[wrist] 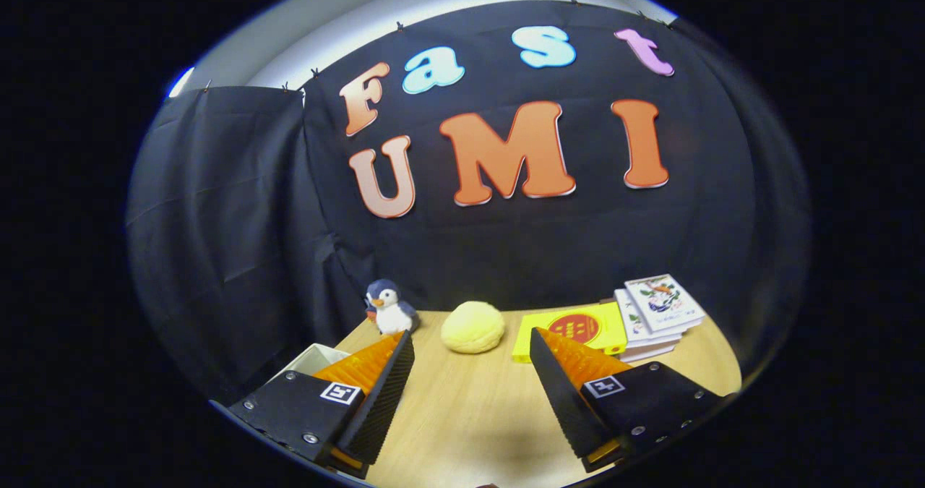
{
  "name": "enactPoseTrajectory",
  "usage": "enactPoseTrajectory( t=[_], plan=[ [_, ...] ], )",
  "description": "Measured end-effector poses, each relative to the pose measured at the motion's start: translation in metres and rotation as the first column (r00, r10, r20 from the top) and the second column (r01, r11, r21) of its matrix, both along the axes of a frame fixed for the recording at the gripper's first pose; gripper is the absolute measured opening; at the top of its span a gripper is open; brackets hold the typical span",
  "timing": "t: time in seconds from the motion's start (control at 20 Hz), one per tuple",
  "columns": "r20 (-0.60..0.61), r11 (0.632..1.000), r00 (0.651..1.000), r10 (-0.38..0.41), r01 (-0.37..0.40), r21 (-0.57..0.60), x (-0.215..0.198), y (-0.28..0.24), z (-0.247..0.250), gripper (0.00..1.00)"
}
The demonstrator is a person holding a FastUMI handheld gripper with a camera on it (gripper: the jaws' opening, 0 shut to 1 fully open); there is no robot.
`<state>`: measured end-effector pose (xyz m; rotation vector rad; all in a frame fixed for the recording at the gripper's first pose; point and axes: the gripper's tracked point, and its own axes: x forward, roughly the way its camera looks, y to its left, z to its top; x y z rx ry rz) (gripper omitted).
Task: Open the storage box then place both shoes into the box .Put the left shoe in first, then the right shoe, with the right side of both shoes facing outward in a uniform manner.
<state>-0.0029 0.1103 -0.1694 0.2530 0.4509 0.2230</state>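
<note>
1. My claw (470, 343) is spread wide, its 2 fingers holding nothing, with bare wooden table (470, 416) between them.
2. Just behind my left finger sits the corner of a white box (312, 358). I judge this may be the storage box, but I cannot tell whether it is open or closed, nor what lies inside it.
3. Beyond the fingertips rests a yellow round lump (472, 327), near a toy penguin (389, 307) standing by the cloth wall.
4. Behind my right finger lies a yellow book (578, 327), touching a stack of white booklets (657, 314).
5. The shoes: I cannot say where they are from here.
6. Step in hand: this fits either searching for the box and shoes, or drawing back after both shoes are stowed. I judge that any next move calls for bringing the box properly ahead of my fingers.
</note>
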Motion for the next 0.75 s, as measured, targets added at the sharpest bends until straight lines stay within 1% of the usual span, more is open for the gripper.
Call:
enactPoseTrajectory(
  t=[0.15, 0.3, 0.6, 0.75],
  plan=[
    [0.094, 0.999, 0.995, -0.038, 0.041, -0.035, 0.005, -0.034, 0.022, 0.97],
    [0.177, 0.997, 0.982, -0.06, 0.069, -0.045, 0.006, -0.056, 0.038, 0.96],
    [0.294, 0.99, 0.955, -0.036, 0.073, -0.117, 0.004, -0.064, 0.055, 0.96],
    [0.318, 0.986, 0.947, -0.031, 0.08, -0.143, 0.008, -0.06, 0.056, 0.96]
  ],
)
